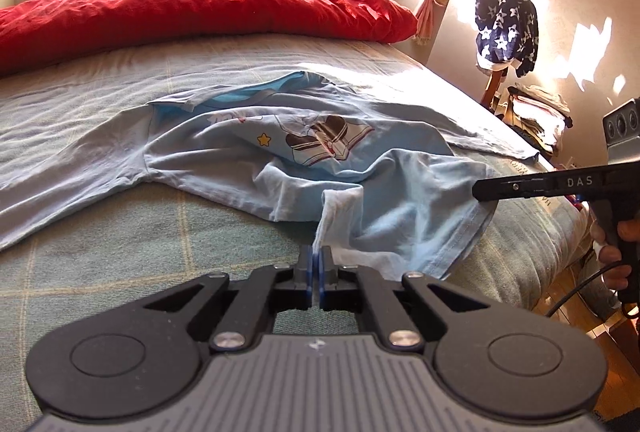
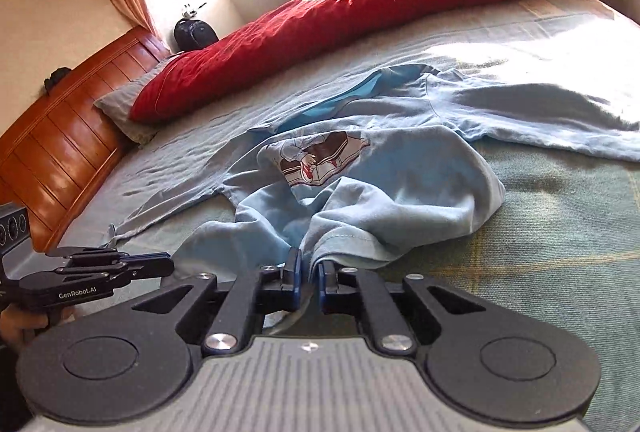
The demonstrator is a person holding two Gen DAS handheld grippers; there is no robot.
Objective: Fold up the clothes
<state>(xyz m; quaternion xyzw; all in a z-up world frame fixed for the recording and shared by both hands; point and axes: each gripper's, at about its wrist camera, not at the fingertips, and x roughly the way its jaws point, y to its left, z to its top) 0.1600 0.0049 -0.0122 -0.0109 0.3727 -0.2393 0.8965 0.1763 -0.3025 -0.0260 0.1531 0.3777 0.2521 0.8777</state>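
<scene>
Bottom centre of the left wrist view: left claw [image 1: 316,264] clenched on the hem of the light blue shirt [image 1: 248,152]. Bottom centre of the right wrist view: right claw [image 2: 309,268] likewise grasping the hem. Mid-frame, the shirt lies rumpled on the bed [image 1: 120,240], sleeves spread, print showing. No fold is completed; all folding appears outstanding. Beyond, upper frame, a red duvet [image 1: 200,12].
</scene>
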